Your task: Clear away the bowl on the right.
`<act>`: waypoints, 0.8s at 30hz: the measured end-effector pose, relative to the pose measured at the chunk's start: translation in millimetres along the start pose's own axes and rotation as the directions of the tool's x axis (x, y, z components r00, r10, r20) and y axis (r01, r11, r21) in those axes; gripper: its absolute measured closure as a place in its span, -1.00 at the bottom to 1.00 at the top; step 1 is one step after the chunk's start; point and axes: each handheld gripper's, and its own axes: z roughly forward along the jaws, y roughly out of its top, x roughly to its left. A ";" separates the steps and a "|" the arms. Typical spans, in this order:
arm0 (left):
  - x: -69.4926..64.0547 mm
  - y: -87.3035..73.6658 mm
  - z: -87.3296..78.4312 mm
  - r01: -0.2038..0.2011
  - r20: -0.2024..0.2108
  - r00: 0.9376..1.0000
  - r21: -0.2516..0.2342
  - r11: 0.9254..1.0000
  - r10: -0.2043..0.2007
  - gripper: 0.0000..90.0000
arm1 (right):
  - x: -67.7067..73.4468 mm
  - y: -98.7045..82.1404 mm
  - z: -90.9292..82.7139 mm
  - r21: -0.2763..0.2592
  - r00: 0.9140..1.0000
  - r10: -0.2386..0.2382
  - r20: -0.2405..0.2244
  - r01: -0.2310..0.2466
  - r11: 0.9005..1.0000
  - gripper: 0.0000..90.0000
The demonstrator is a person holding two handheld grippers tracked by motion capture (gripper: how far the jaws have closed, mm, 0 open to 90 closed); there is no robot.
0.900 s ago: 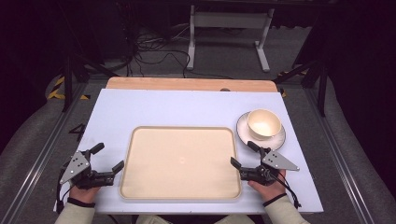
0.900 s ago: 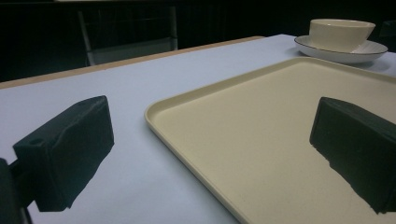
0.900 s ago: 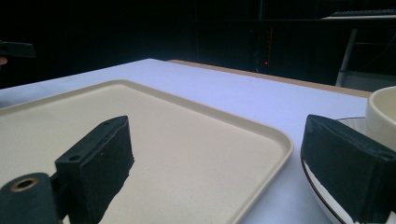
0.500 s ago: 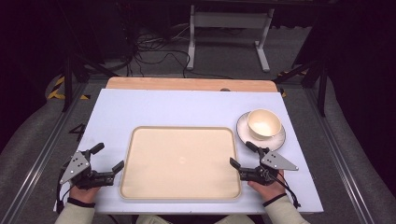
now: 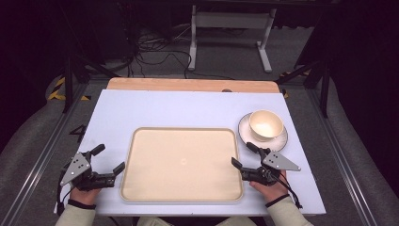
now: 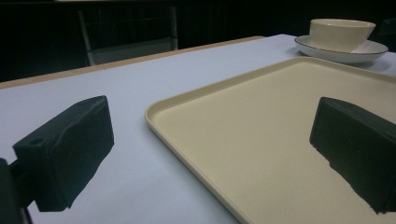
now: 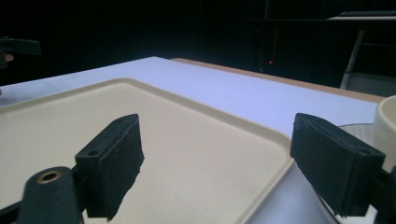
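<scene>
A cream rectangular tray (image 5: 181,141) lies empty at the near middle of the table. My left gripper (image 5: 109,158) rests open at the tray's left edge; in the left gripper view (image 6: 212,135) the tray's rim (image 6: 187,154) runs between the wide-apart jaws without touching them. My right gripper (image 5: 243,154) stands open at the tray's right edge, and in the right gripper view (image 7: 224,154) the rim (image 7: 275,140) passes between its jaws. A cream bowl (image 5: 266,123) sits on a white saucer (image 5: 282,139) just beyond the right gripper.
A pale sheet (image 5: 188,108) covers the table, with a wooden strip (image 5: 188,84) along its far edge. A metal stand (image 5: 230,28) and cables (image 5: 155,52) are on the dark floor behind. Bare sheet lies to the left of the tray and beyond it.
</scene>
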 end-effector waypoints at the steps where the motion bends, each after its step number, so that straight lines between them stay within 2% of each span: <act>1: 0.0 0.0 0.0 0.000 0.000 1.000 0.000 1.000 0.000 -0.99 | -0.2 1.9 -0.7 -0.004 1.000 0.001 0.003 -0.001 1.000 -0.62; 7: -0.2 0.0 0.0 -0.001 0.000 1.000 0.001 1.000 0.001 -0.99 | -2.7 15.9 -4.1 -0.020 1.000 0.007 0.011 -0.007 1.000 -0.60; 11: -0.1 0.0 0.0 0.000 0.000 1.000 0.002 1.000 0.000 -0.99 | -2.1 21.9 -4.1 0.011 1.000 0.010 0.012 -0.010 1.000 -0.61; 19: -0.1 0.0 0.0 0.000 0.000 1.000 0.001 1.000 0.000 -0.99 | -0.5 31.9 -2.2 0.027 1.000 0.015 0.005 -0.015 1.000 -0.61; 24: -0.1 0.0 0.0 -0.001 0.000 1.000 0.002 1.000 0.001 -0.99 | -3.1 36.6 -2.5 0.044 1.000 0.010 -0.003 -0.010 0.999 -0.48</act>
